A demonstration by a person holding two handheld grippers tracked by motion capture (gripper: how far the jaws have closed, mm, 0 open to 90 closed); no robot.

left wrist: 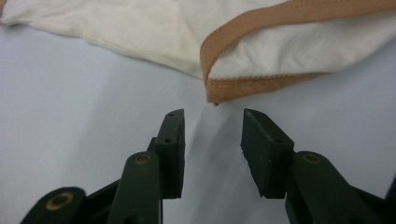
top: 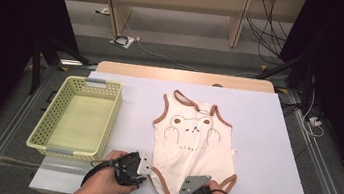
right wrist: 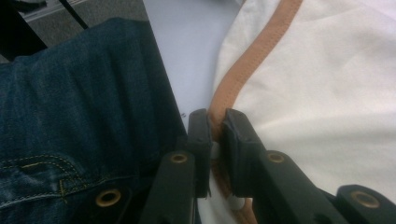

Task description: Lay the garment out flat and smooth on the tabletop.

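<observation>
Gripping the bottom hem of the baby bodysuit (top: 193,140), which lies flat, front up, on the white table (top: 265,139) right of centre, neck end away from the person. Right hand-held gripper (right wrist: 215,128) has its jaws pinched tight on the brown trim (right wrist: 252,60) at the near leg opening, cloth clamped between the pads. Left hand-held gripper (left wrist: 212,126) sits just short of the left bottom corner, jaws partly apart, nothing between them; the brown-edged corner (left wrist: 219,91) is right ahead of the tips, not touched.

Probable step: get the second hold on the hem so both lower corners can be lifted or folded. To do it well, slide the left one forward low along the table so one pad goes under the trim and the other over, take both layers, close squarely on the stitched edge, not the thin cream fabric. Keep the right grip steady and level meanwhile so the cloth doesn't drag or bunch.

Around: a pale green basket (top: 57,127) stands on the table left of the garment, well apart from it and near the left hand (top: 103,181). The person's jeans (right wrist: 70,107) show in the right gripper view beside the table edge. Nothing blocks the corner; only risk is pushing the hem away instead of catching it
</observation>
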